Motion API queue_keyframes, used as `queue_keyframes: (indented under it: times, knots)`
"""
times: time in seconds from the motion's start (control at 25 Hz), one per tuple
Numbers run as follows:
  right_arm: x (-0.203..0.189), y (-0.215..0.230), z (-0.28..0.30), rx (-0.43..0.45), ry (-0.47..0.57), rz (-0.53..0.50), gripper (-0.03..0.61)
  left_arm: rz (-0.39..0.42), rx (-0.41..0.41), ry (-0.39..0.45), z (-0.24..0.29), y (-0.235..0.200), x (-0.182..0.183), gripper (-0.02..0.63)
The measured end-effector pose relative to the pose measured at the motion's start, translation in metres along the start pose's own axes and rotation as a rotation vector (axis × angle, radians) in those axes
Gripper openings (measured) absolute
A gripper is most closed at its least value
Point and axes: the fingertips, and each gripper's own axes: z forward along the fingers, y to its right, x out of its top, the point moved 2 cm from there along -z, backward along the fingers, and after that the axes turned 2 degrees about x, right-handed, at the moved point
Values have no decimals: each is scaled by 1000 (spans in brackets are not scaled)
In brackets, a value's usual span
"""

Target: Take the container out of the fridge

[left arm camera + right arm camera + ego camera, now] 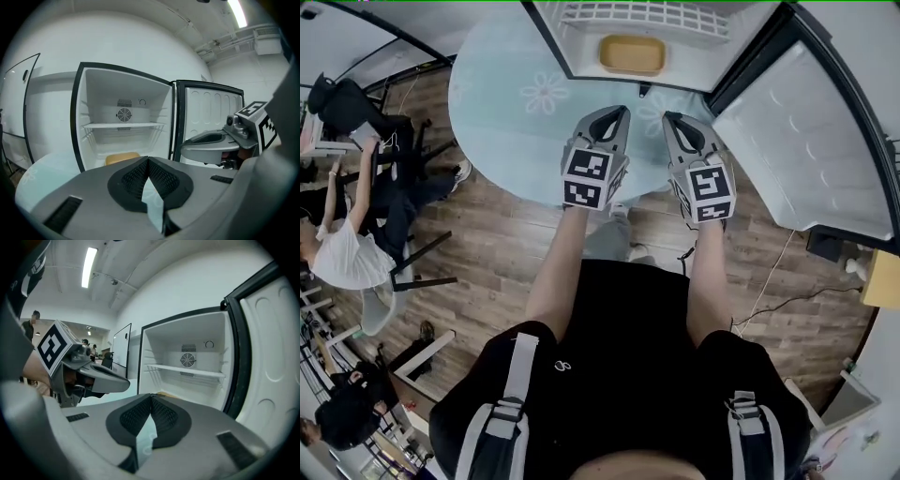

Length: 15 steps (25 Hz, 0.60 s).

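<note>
A shallow tan container (631,54) lies on the floor of the open small white fridge (581,37), and it also shows low inside the fridge (123,158) in the left gripper view. My left gripper (620,112) and right gripper (667,118) hover side by side in front of the fridge opening, short of the container. Both point at it, jaws shut and empty. In the left gripper view the closed tips of the left gripper (148,159) sit just right of the container. From the right gripper (151,395) only a thin tan edge (165,394) peeks over the jaws.
The fridge door (811,141) stands swung open at the right. A round table with a pale blue flowered cover (502,94) carries the fridge. A wire shelf (123,125) crosses the fridge's middle. People sit at desks (342,248) far left on the wooden floor.
</note>
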Motion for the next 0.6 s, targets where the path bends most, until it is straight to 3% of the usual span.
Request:
queue_keyframes:
  times: [0.52, 0.6]
  knots:
    - [-9, 4, 86, 125, -171, -191, 8, 338, -122, -120, 66, -21, -14, 2]
    - [-14, 7, 96, 138, -206, -221, 29, 375, -148, -143, 75, -22, -20, 69]
